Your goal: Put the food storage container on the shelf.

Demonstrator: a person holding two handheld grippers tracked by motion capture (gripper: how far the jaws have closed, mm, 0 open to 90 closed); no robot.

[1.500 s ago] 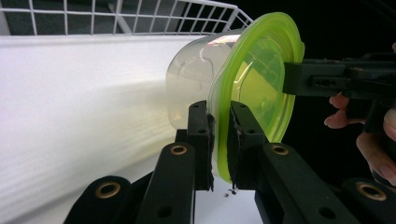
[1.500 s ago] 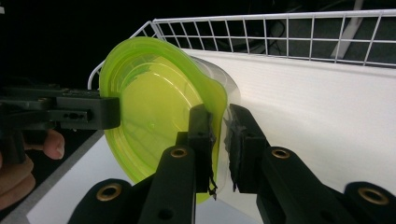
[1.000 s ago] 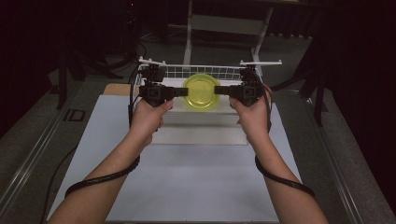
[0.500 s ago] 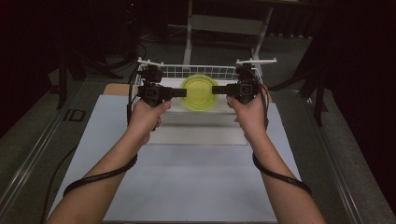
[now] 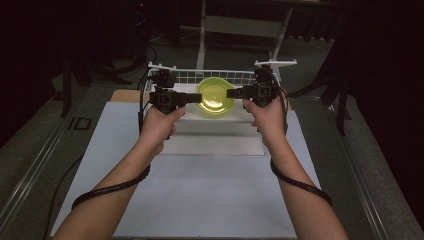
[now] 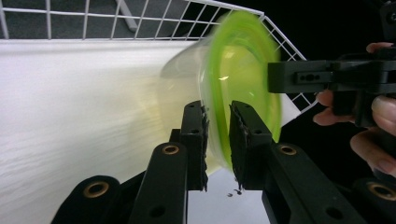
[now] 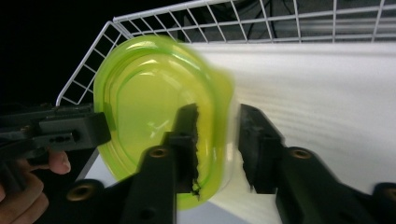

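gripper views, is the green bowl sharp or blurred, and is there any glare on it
Left gripper view: the green bowl is smeared along its rim, with a small bright glint near its middle, while the black jaws look sharp. Right gripper view: the bowl's right edge is blurred, faint highlights inside. High view: the bowl glows bright against a dark room.

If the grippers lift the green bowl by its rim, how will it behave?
The green bowl is thin and see-through, so it is probably light and may flex. Its glossy rim may slip between the pads. The left gripper and the right gripper straddle opposite edges, which should limit tipping.
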